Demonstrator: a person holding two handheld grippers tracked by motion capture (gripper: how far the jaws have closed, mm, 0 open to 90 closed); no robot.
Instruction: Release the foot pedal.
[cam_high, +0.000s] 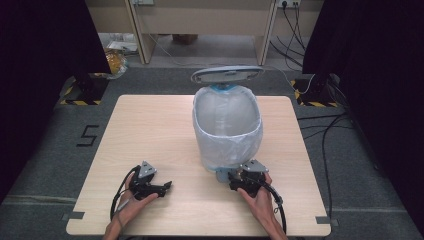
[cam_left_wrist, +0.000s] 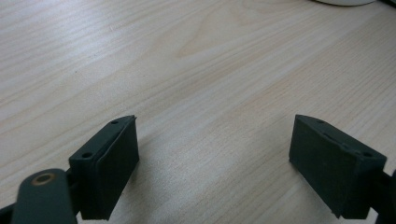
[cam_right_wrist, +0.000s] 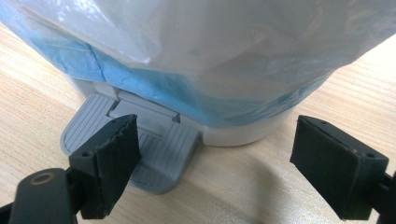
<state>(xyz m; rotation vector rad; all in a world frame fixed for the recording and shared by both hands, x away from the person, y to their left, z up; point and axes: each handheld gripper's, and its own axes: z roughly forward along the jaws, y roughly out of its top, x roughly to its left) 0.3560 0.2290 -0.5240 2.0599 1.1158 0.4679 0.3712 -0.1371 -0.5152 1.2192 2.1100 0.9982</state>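
The pedal bin (cam_high: 227, 125), lid raised and lined with a thin, slippery bag (cam_right_wrist: 224, 42), stands mid-table (cam_high: 150, 130). Its stiff grey pedal (cam_right_wrist: 140, 144), probably pressed by the right hand-held gripper (cam_right_wrist: 215, 154), suits pushing, not pinching. Both hand-held grippers are released; the left (cam_left_wrist: 215, 154) holds nothing.

Wooden table (cam_high: 150, 130), cables (cam_high: 320, 135) on floor

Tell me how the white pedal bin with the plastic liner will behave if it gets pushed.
The white pedal bin looks empty, so probably light and apt to slide on the smooth wooden table. Its raised grey lid may make it tip backward. The thin liner would likely crumple.
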